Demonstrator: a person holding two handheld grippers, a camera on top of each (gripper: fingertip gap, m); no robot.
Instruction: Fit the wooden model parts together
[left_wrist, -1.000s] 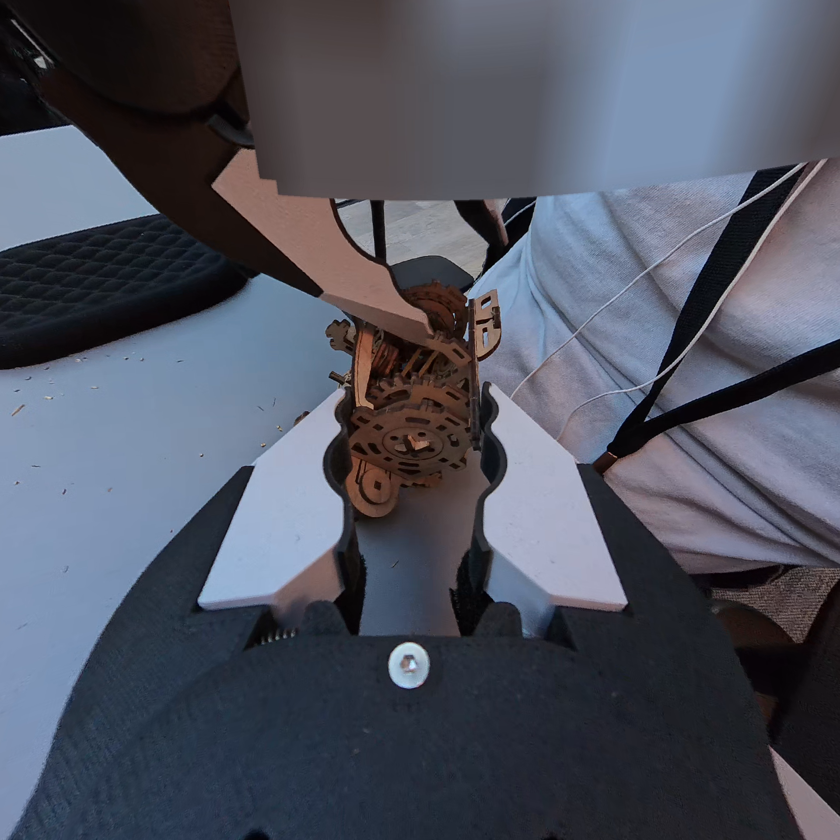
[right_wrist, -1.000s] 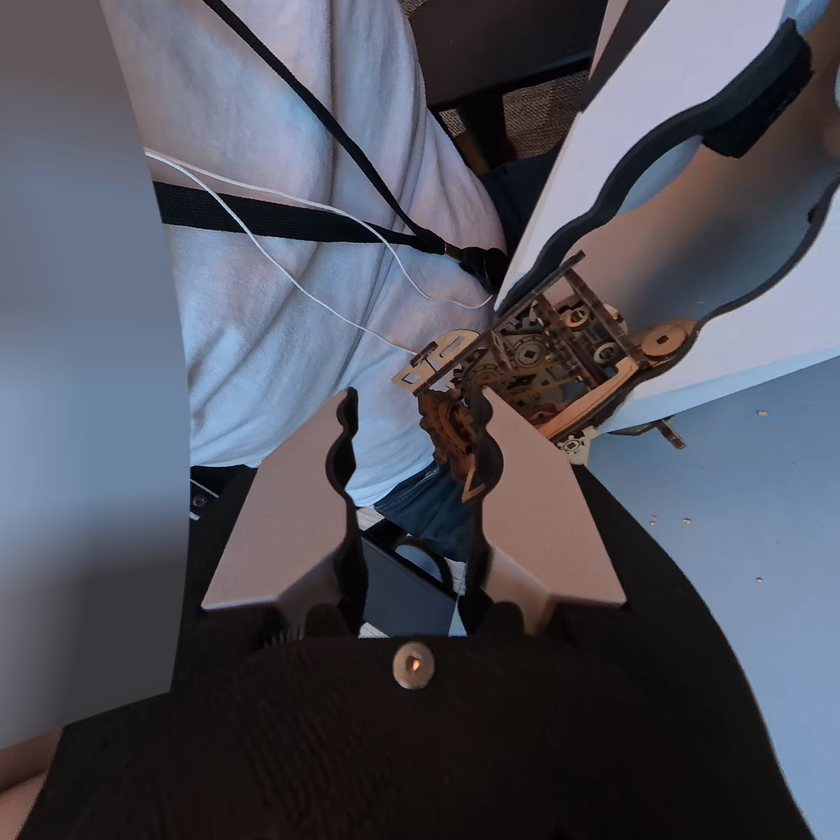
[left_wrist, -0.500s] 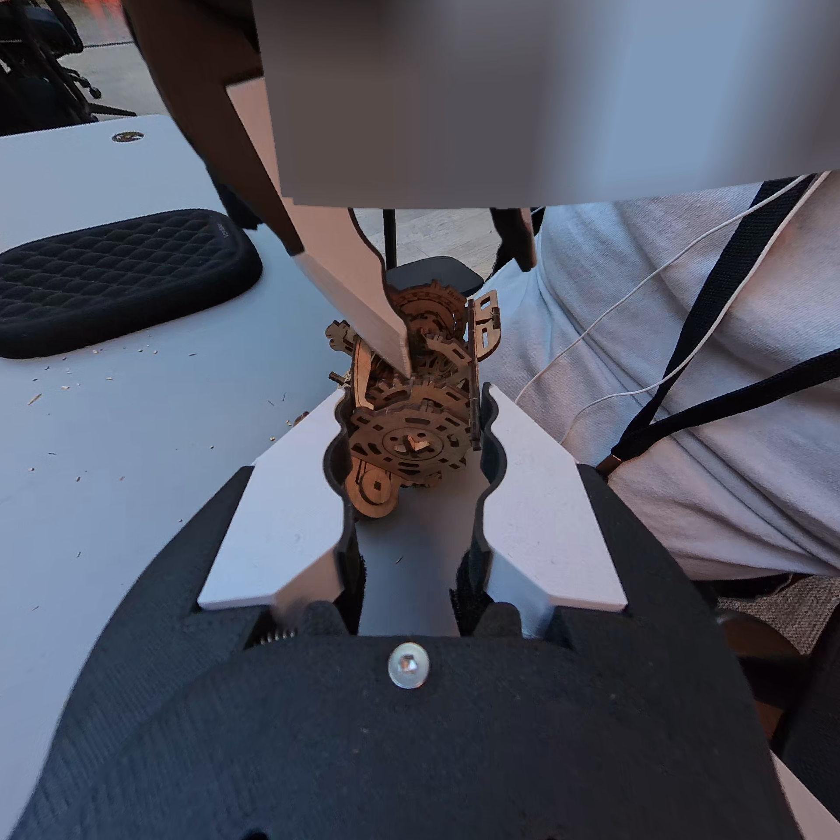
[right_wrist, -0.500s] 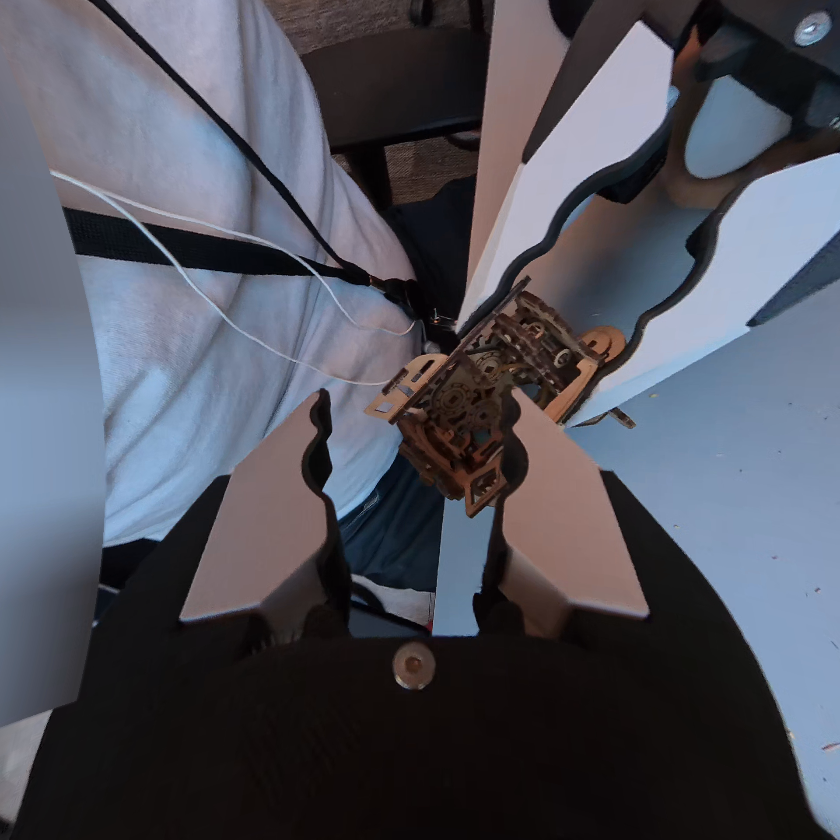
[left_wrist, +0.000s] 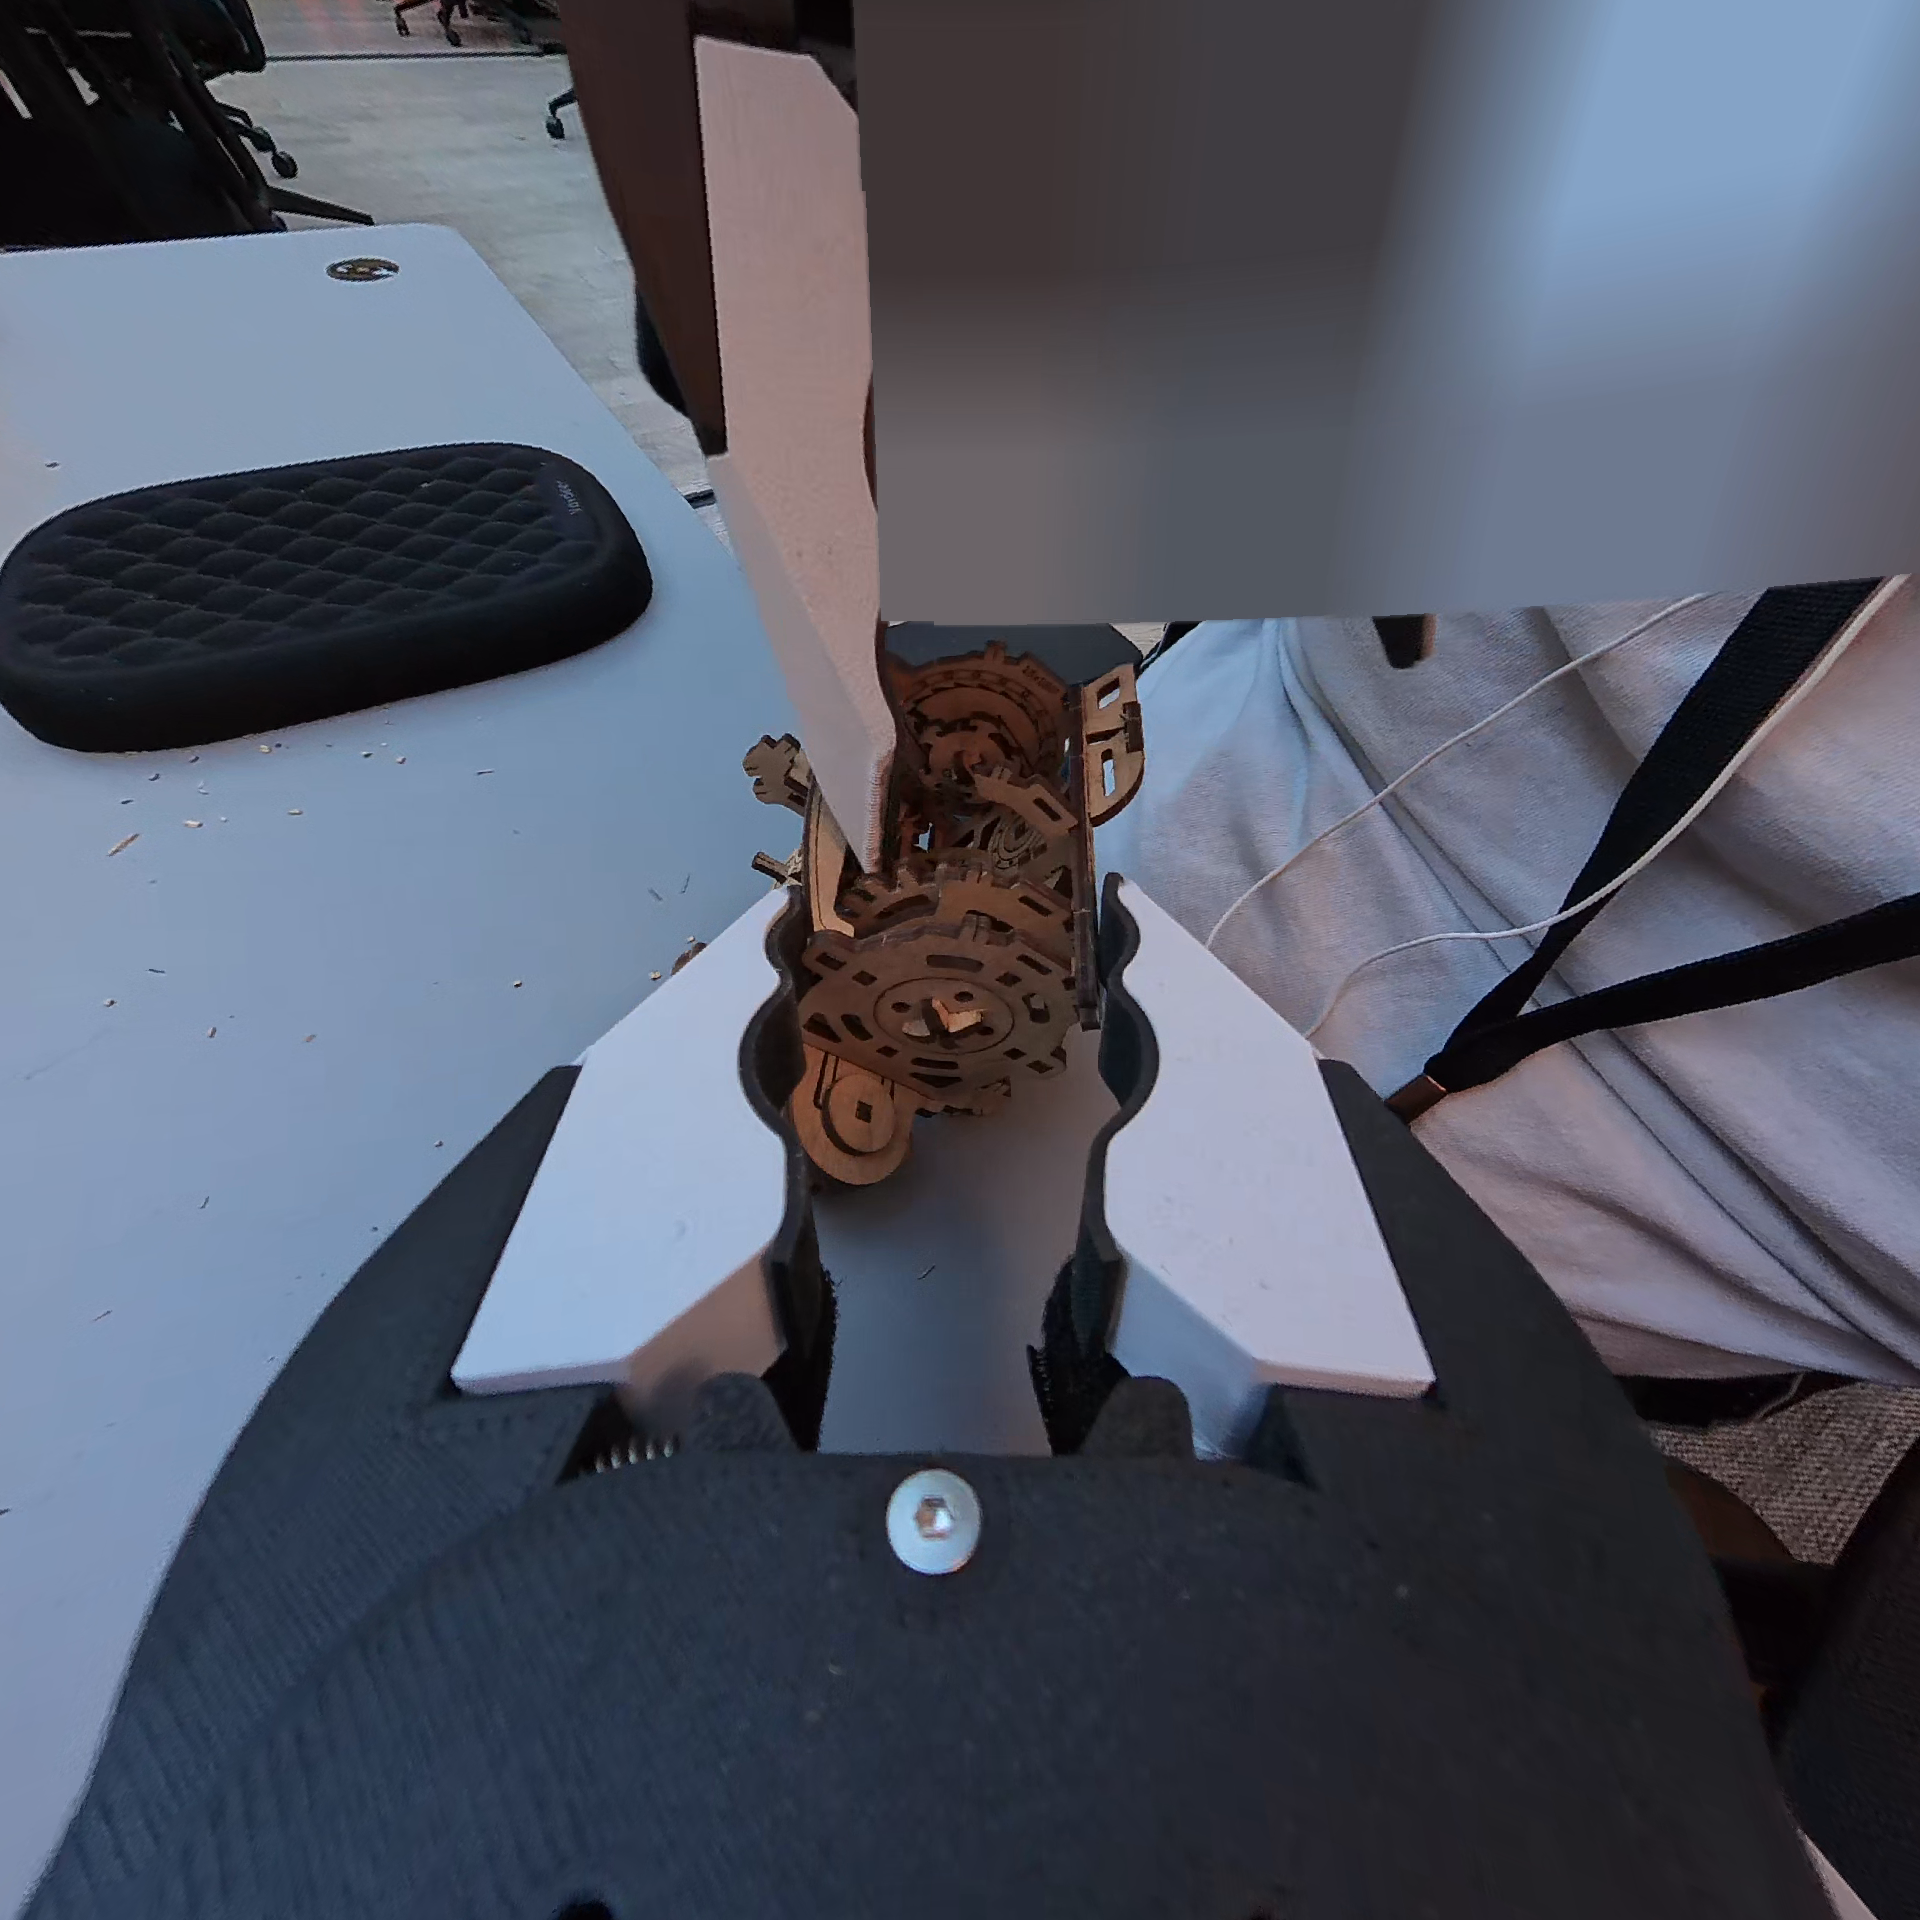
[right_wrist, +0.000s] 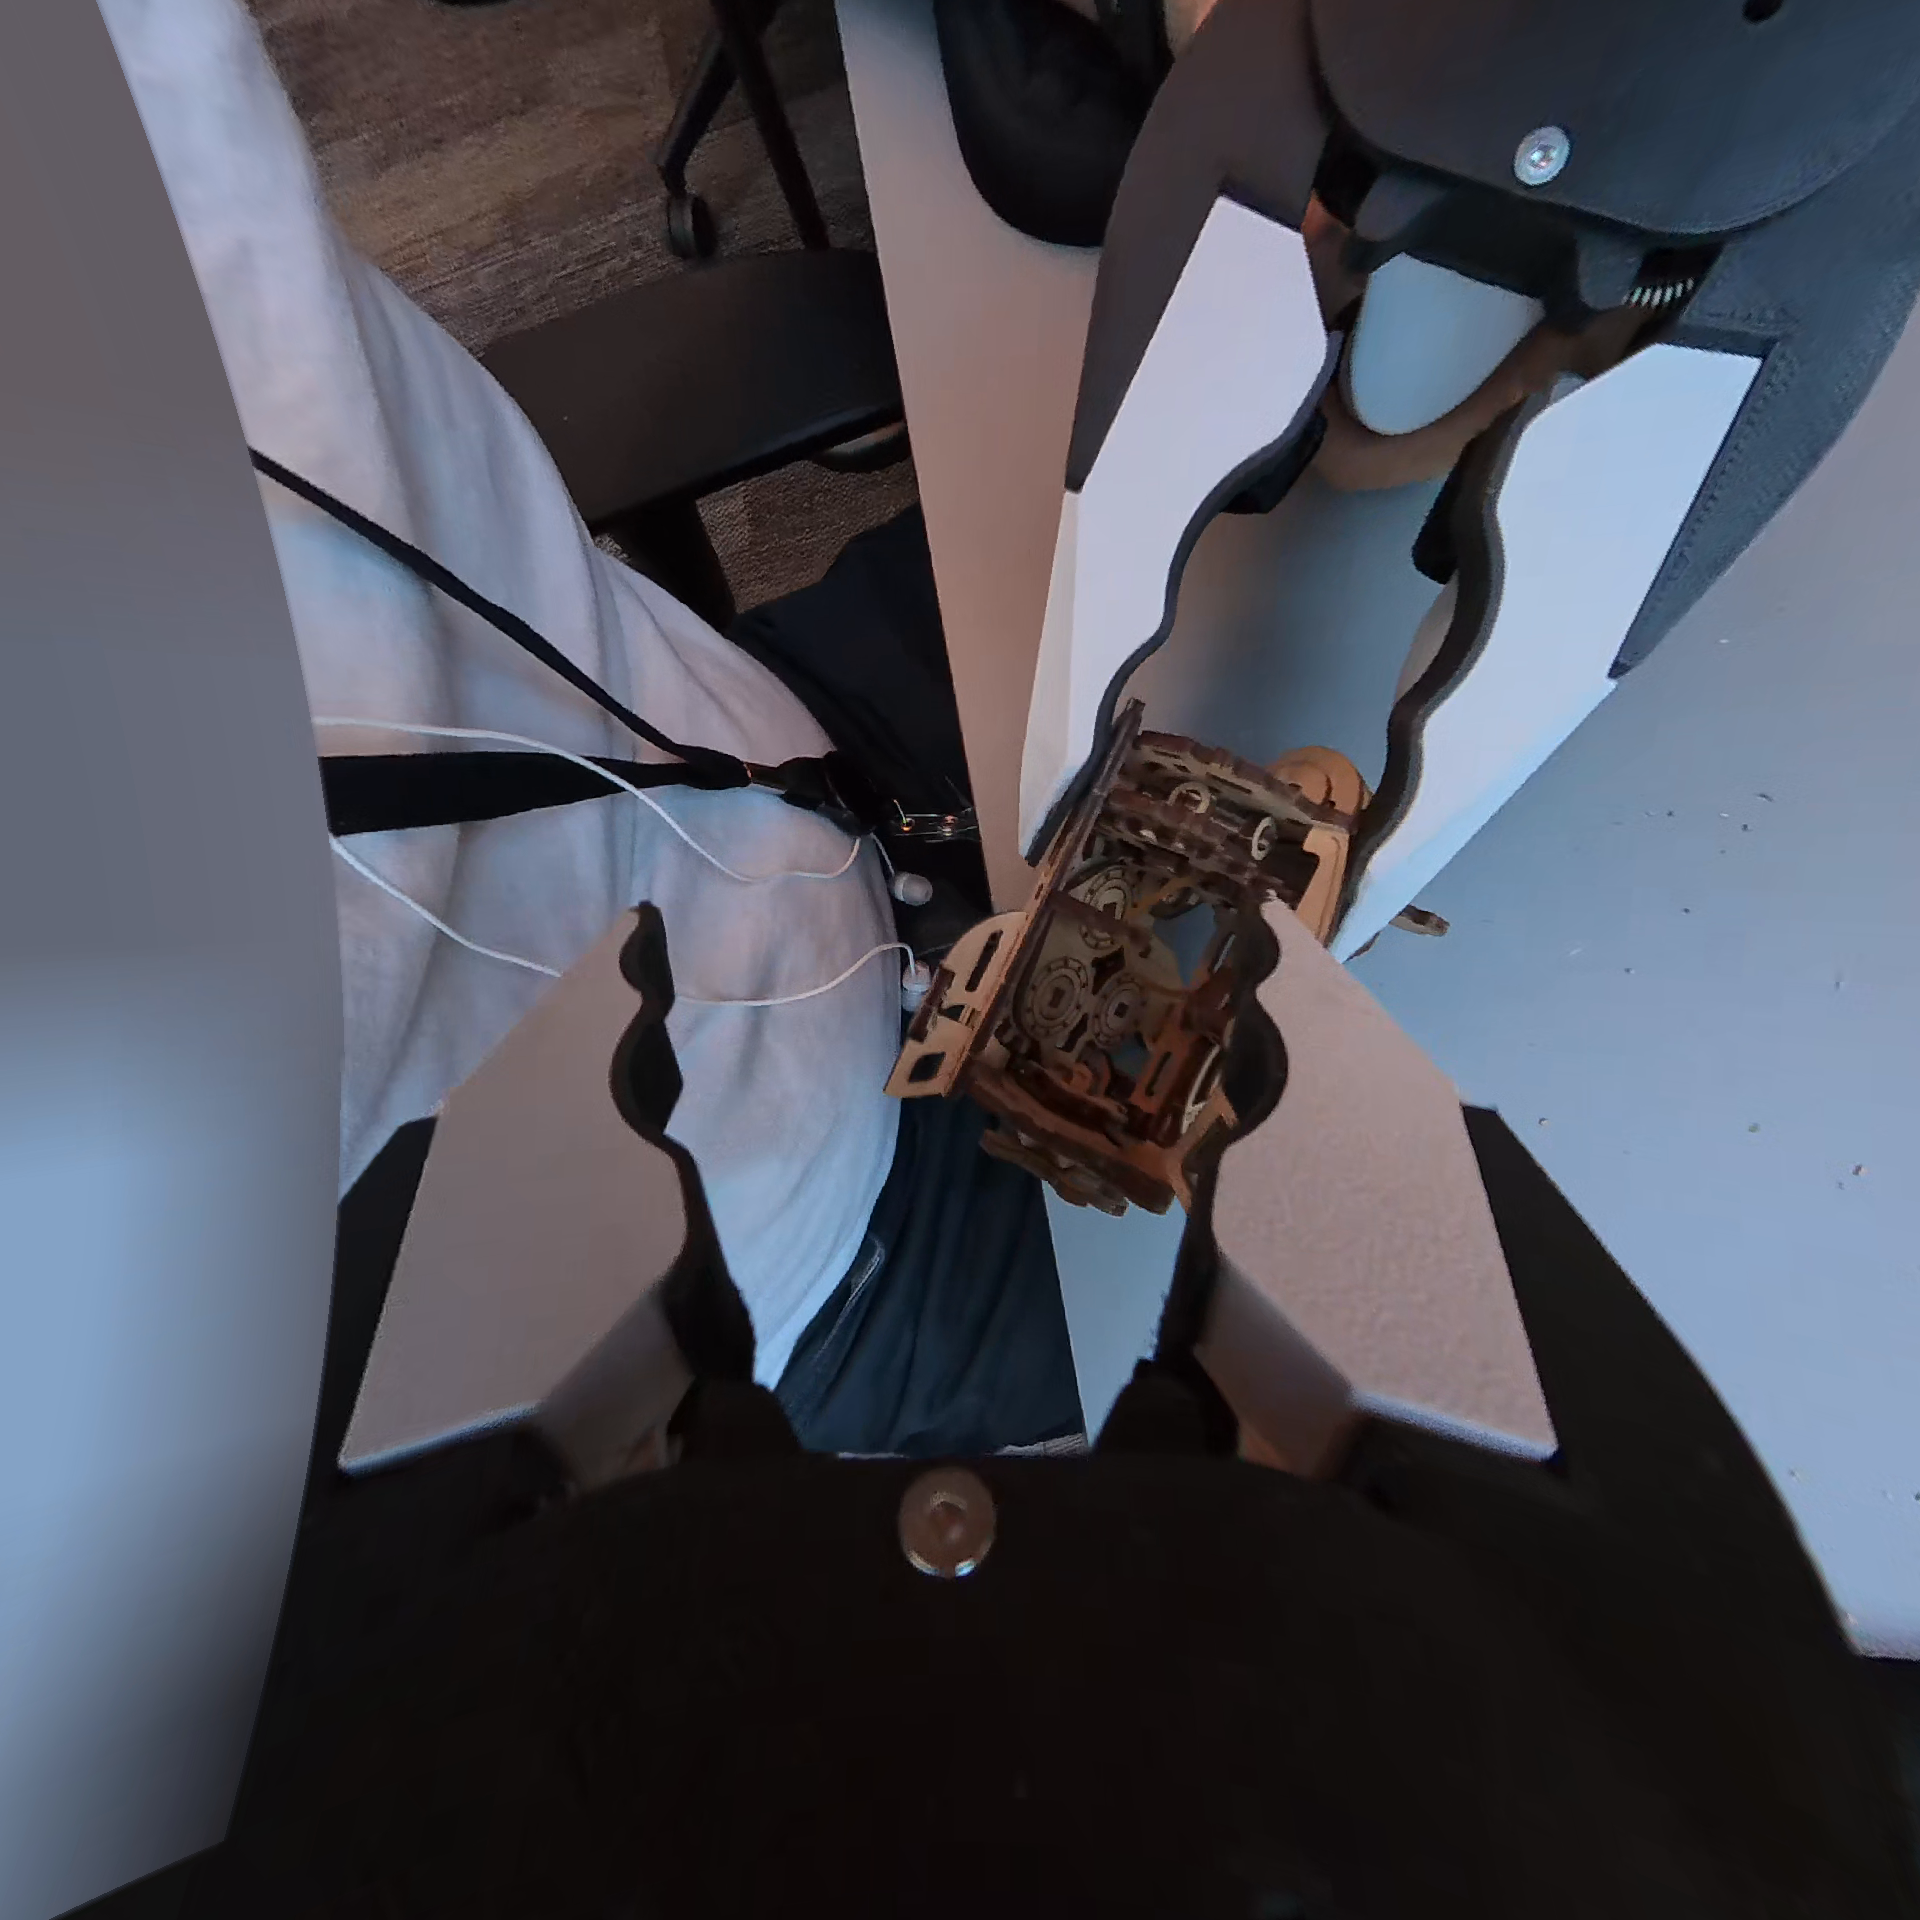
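The wooden gear model (left_wrist: 935, 997) is brown, with cog wheels and slotted plates. My left gripper (left_wrist: 940, 925) is shut on it and holds it just above the white table (left_wrist: 260, 1039), near the table's edge. One finger (left_wrist: 800, 520) of my right gripper comes down from above, and its tip touches the model's upper left side. In the right wrist view my right gripper (right_wrist: 954, 925) is open wide. The model (right_wrist: 1091, 1018) lies against its right finger (right_wrist: 1351, 1143), and its left finger stands apart. The left gripper (right_wrist: 1216, 873) shows there too, clamping the model's far end.
A black quilted pad (left_wrist: 312, 592) lies on the table at the left, with wood crumbs scattered in front of it. A person's torso in a light shirt (left_wrist: 1558, 987), with black straps and a white cable, is close on the right. Office chairs stand on the floor behind.
My right gripper has swung from slanted to nearly upright and opened wider. Its finger tip has slid onto the model's left side. The left gripper kept its hold.
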